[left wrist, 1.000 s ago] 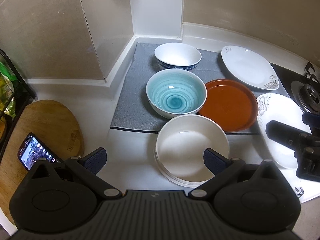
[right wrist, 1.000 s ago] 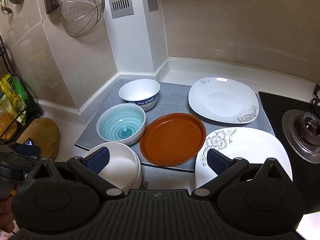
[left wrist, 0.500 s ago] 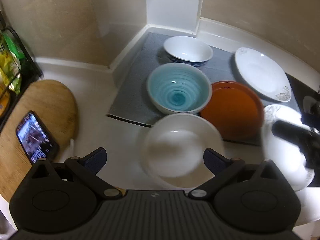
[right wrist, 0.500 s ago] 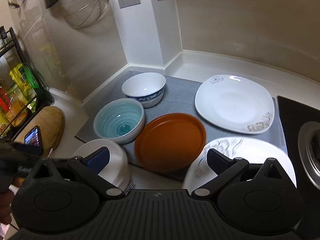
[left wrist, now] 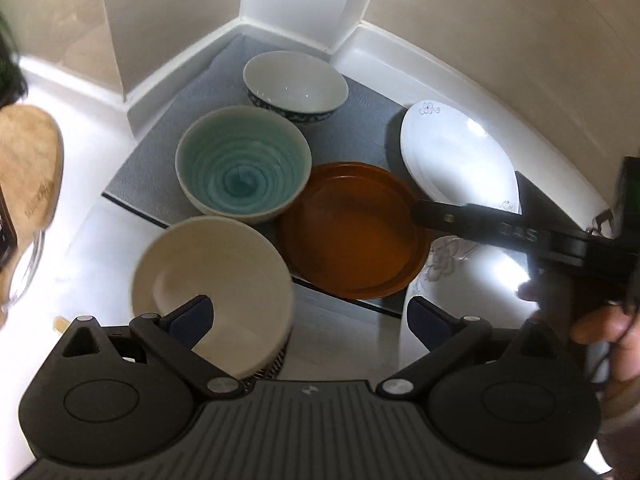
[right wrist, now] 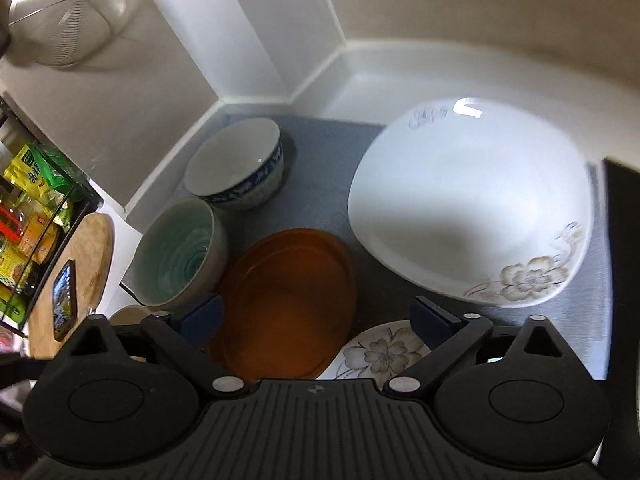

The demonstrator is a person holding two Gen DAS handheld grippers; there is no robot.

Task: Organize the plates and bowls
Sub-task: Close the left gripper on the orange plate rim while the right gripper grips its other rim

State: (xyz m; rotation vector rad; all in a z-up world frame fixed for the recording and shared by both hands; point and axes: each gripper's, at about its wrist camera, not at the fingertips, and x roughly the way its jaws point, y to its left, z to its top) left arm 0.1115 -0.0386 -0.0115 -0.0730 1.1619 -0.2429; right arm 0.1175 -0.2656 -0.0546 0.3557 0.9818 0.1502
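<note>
On a grey mat sit a blue-patterned white bowl, a teal bowl, an orange plate and a white flowered plate. A cream bowl stands in front of the mat, and a second flowered plate lies to the right. My left gripper is open above the counter, its left finger over the cream bowl. My right gripper is open over the orange plate and the near flowered plate. The far flowered plate lies ahead of it.
A wooden board with a phone lies at the left, beside a rack of packets. A wire strainer hangs on the wall. A black stove top borders the right. The right gripper's arm reaches over the plates.
Both grippers have moved forward and lower toward the dishes. The left one has shifted right; the right one now hangs over the orange plate. Both stay open.
</note>
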